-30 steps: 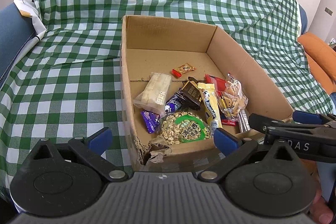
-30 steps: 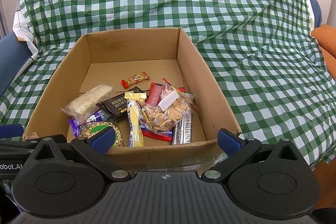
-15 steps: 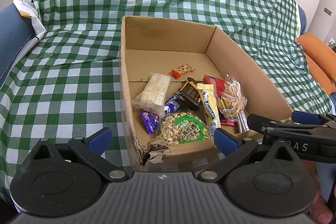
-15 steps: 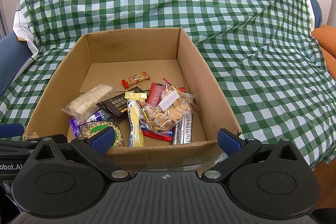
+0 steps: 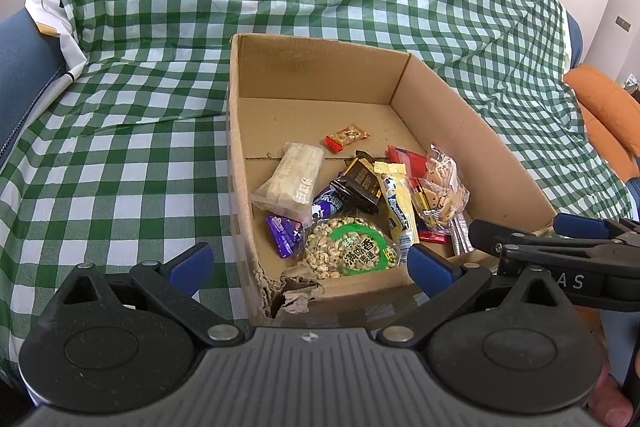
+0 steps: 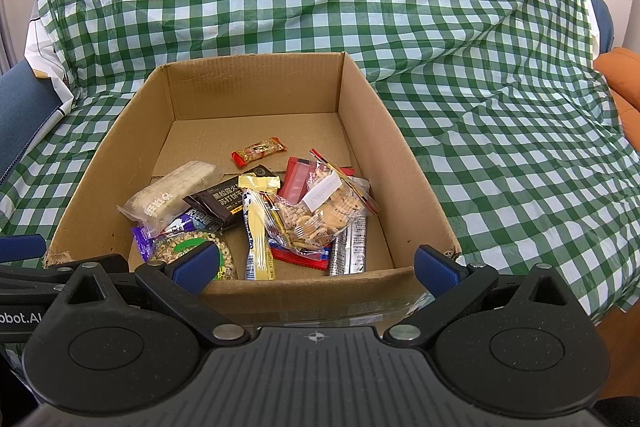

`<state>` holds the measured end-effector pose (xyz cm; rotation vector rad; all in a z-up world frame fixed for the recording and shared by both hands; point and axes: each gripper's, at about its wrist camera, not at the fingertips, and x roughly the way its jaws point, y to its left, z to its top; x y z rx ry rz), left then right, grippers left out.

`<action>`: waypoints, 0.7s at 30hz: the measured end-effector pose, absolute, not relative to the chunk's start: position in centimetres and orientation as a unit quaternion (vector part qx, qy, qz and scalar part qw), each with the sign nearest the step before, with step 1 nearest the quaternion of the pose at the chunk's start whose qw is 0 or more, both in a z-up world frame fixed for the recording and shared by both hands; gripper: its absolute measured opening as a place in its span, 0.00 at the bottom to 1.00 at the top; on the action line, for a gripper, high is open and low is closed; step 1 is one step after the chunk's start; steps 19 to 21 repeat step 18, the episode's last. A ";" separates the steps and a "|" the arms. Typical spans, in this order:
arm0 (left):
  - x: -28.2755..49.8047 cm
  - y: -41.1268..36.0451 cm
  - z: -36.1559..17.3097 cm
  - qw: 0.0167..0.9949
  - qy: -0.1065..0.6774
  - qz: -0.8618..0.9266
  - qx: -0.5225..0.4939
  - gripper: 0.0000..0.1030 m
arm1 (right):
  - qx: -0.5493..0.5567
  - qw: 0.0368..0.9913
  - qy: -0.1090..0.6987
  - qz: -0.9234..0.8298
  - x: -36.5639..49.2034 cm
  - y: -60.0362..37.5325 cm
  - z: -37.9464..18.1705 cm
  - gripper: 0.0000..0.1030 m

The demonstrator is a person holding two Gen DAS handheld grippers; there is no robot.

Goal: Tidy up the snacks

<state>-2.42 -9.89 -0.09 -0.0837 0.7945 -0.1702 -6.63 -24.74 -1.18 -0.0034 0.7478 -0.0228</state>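
While both hand-held grippers hover open, empty, at box (image 6: 404, 163) near edge: snacks (image 6: 320, 211) piled inside, near half. Left hand-held gripper (image 5: 308, 263) nearer round nut pack (image 5: 350, 247); right hand-held gripper (image 6: 316, 267) nearer yellow bar (image 6: 258, 227), long axis running away from it.

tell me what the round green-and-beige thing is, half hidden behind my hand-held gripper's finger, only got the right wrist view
Observer: It's a round clear pack of puffed grains with a green label, lying flat against the near wall, its whole face showing in the left wrist view.
Operator: ok and the box corner next to it, any damage
Observer: Yes. The brown cardboard box is torn open and crumpled at its near left corner, just below that pack.
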 end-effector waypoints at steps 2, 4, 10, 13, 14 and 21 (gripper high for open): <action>-2.4 -9.9 0.0 0.918 0.385 -0.082 -0.042 1.00 | -0.002 0.931 0.365 -0.011 -6.6 -24.7 -1.2 0.99; -2.2 -9.9 0.0 0.917 0.387 -0.084 -0.045 1.00 | -0.002 0.931 0.365 -0.011 -6.6 -24.7 -1.2 0.99; -2.1 -9.8 -0.2 0.917 0.387 -0.084 -0.047 1.00 | 0.000 0.930 0.366 -0.010 -6.5 -24.6 -1.2 0.99; -2.1 -9.8 -0.3 0.918 0.385 -0.083 -0.049 1.00 | 0.002 0.930 0.368 -0.010 -6.4 -24.7 -1.2 0.99; -2.0 -9.9 -0.3 0.918 0.384 -0.083 -0.050 1.00 | 0.003 0.930 0.368 -0.010 -6.4 -24.7 -1.2 0.99; -2.1 -9.9 -0.1 0.923 0.373 -0.085 -0.051 1.00 | 0.008 0.929 0.370 -0.010 -6.2 -24.9 -1.2 0.99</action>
